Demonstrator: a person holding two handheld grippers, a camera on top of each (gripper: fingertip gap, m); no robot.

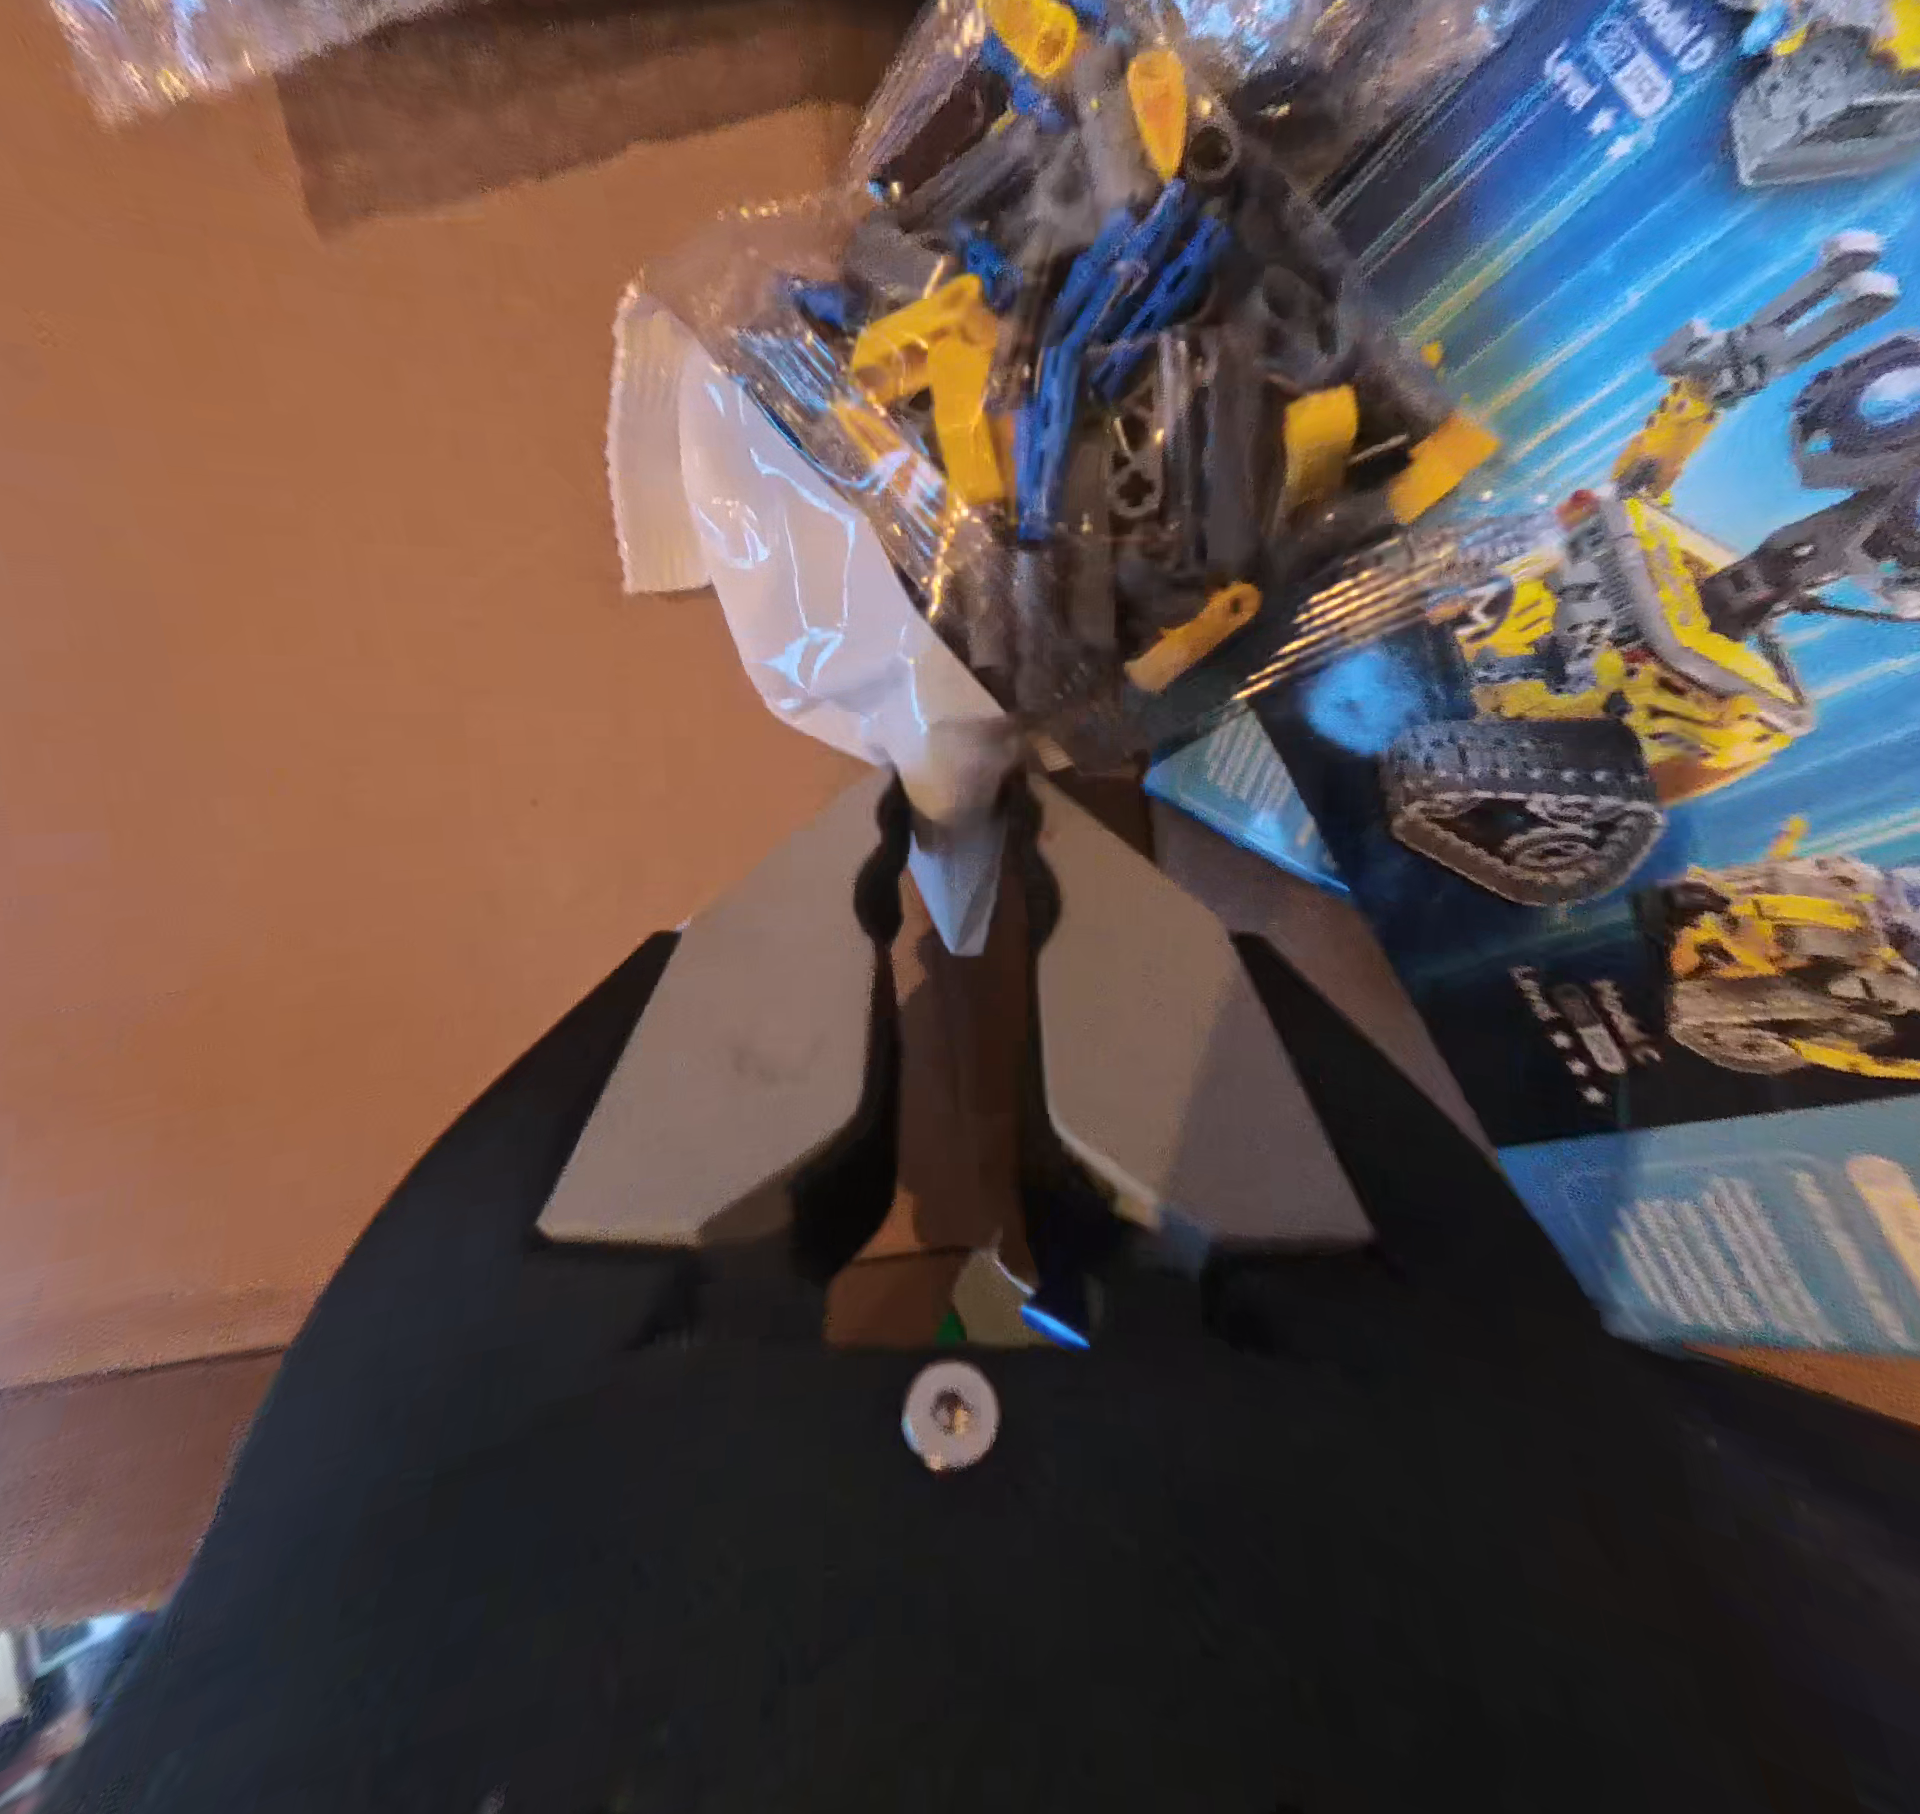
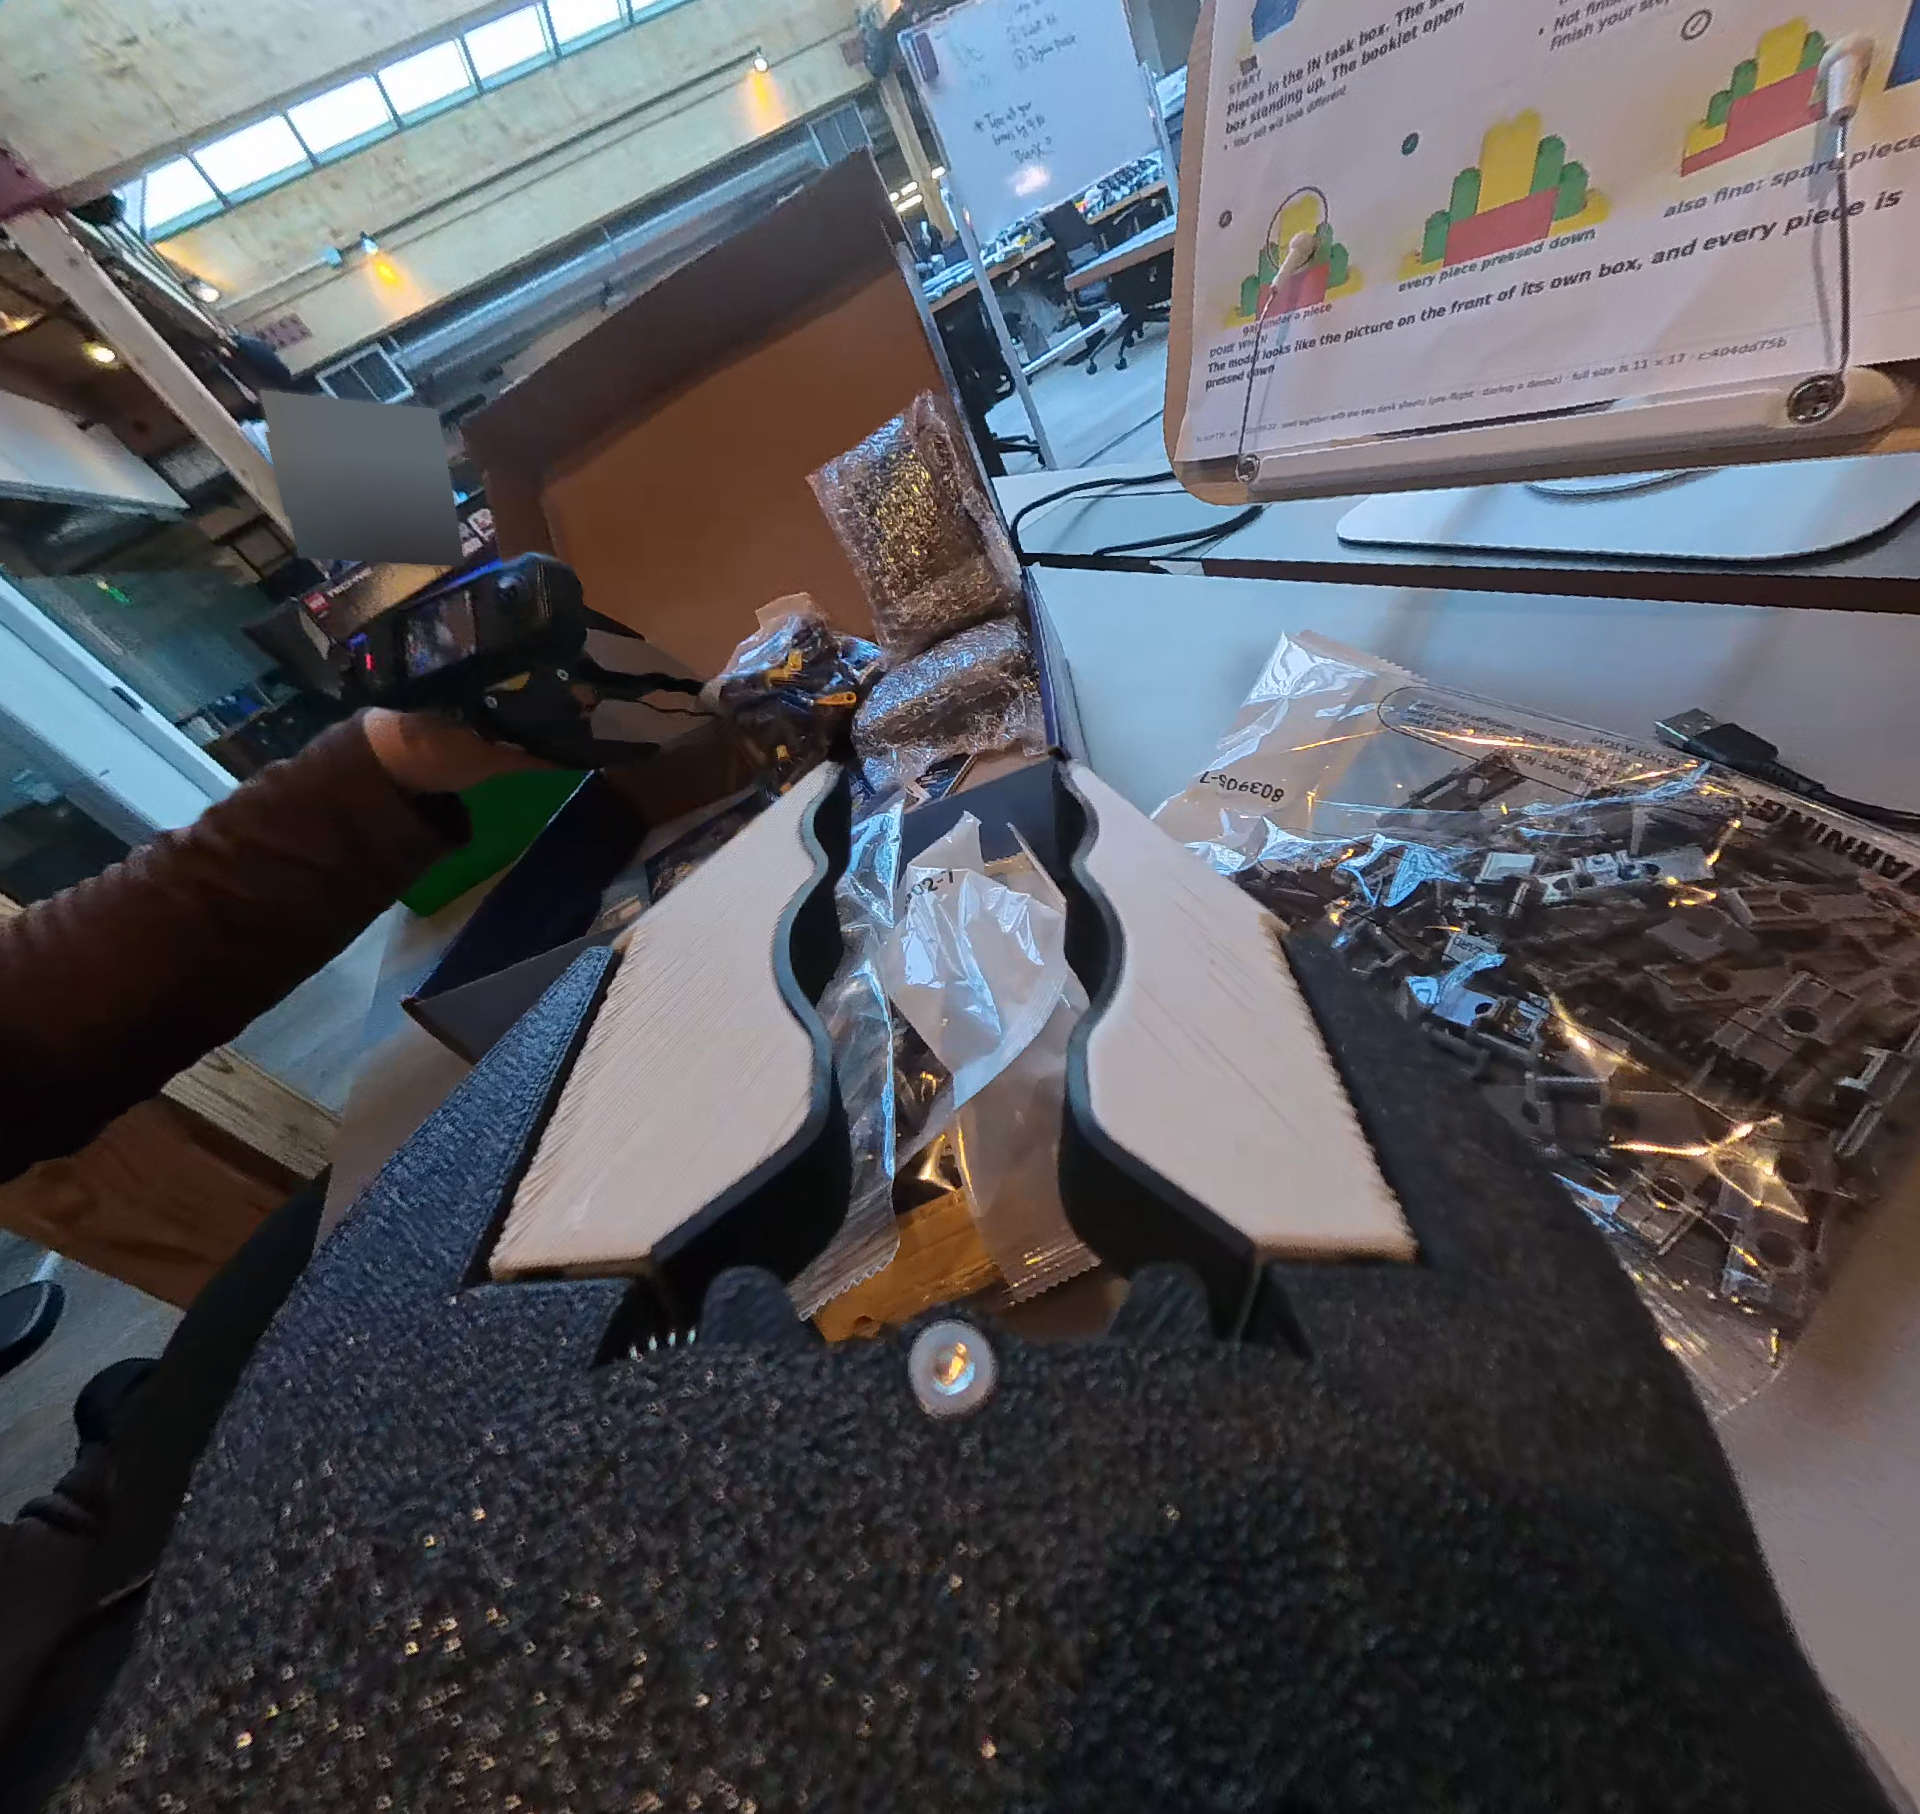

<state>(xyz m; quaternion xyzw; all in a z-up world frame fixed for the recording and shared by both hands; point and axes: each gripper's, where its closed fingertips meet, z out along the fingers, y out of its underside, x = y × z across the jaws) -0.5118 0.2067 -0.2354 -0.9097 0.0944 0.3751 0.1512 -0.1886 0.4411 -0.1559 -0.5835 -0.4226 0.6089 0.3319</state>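
The left gripper (image 1: 961,829) had its jaws pinched on the white corner of a clear bag of yellow and blue pieces (image 1: 1091,393), lifted at 12 o'clock beside the blue set box (image 1: 1662,621). Only the right wrist view showed the right gripper (image 2: 951,798), jaws apart over another bag (image 2: 966,964) (touching? couldn't tell) on the bench (image 2: 1351,621).

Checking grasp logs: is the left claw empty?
No. The left claw pinches the white corner of a clear bag of blue and yellow parts.
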